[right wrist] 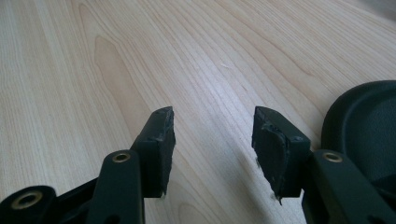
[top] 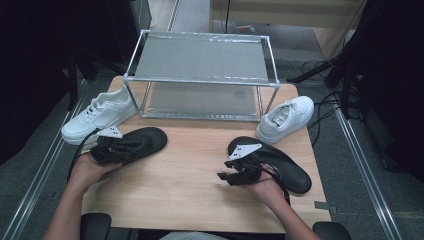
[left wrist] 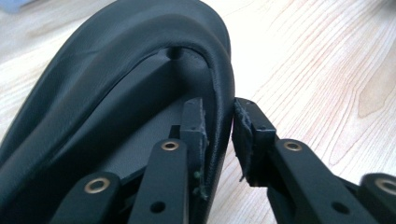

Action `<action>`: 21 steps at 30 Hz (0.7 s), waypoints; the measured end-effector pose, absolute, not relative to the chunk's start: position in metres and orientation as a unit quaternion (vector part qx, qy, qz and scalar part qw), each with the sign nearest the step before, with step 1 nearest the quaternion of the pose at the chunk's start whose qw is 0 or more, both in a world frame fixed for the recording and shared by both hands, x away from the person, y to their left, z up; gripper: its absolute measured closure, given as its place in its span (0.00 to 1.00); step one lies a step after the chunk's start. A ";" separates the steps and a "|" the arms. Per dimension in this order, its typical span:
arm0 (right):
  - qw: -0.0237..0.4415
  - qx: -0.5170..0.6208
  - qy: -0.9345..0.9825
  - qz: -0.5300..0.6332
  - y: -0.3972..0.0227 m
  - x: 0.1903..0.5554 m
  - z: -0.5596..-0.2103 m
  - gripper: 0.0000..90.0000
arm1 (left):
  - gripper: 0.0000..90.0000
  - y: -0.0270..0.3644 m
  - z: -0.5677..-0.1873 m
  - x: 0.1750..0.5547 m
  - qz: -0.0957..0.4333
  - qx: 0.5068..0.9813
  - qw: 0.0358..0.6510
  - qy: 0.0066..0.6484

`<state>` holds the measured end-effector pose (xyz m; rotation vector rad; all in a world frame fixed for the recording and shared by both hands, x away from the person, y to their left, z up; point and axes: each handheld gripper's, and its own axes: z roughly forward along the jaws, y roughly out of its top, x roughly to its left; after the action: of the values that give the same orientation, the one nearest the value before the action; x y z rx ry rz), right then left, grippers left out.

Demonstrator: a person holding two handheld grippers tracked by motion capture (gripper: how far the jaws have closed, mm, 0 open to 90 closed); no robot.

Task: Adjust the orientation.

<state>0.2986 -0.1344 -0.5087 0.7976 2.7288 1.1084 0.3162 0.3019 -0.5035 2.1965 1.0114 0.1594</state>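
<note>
A black slipper [top: 150, 139] lies at the table's left, and my left gripper [top: 131, 145] reaches onto it from its near end. In the left gripper view the slipper's upper rim [left wrist: 219, 93] runs between the jaws of the left gripper [left wrist: 219, 126], one pad inside the slipper and one outside, both touching the rim. A second black slipper [top: 287, 170] lies at the right. My right gripper [top: 223, 170] hovers just left of it, pointing left over bare wood. In its own view the right gripper [right wrist: 212, 135] stands open with nothing between the pads, the slipper's edge [right wrist: 369, 121] at the right.
A two-tier metal shoe rack [top: 200, 57] stands at the back of the wooden table [top: 185, 175]. One white sneaker [top: 100, 114] lies left of the rack, another [top: 286, 117] at its right front corner. Cables run on the floor at the right.
</note>
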 end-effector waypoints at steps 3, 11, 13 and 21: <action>0.047 0.263 0.893 0.363 -0.136 0.298 -0.509 0.56 | 0.87 0.296 -0.501 0.319 0.061 0.852 0.347 0.387; 0.049 0.272 0.892 0.359 -0.140 0.296 -0.510 0.56 | 0.90 0.287 -0.494 0.323 0.078 0.860 0.334 0.378; 0.050 0.273 0.891 0.360 -0.141 0.296 -0.510 0.56 | 0.90 0.283 -0.489 0.324 0.086 0.858 0.335 0.381; 0.047 0.280 0.887 0.365 -0.144 0.295 -0.510 0.56 | 0.90 0.263 -0.477 0.324 0.108 0.868 0.328 0.358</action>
<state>0.2955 -0.1444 -0.5096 0.8533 2.7053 1.1139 0.3237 0.2625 -0.4772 2.2719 0.9372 0.2820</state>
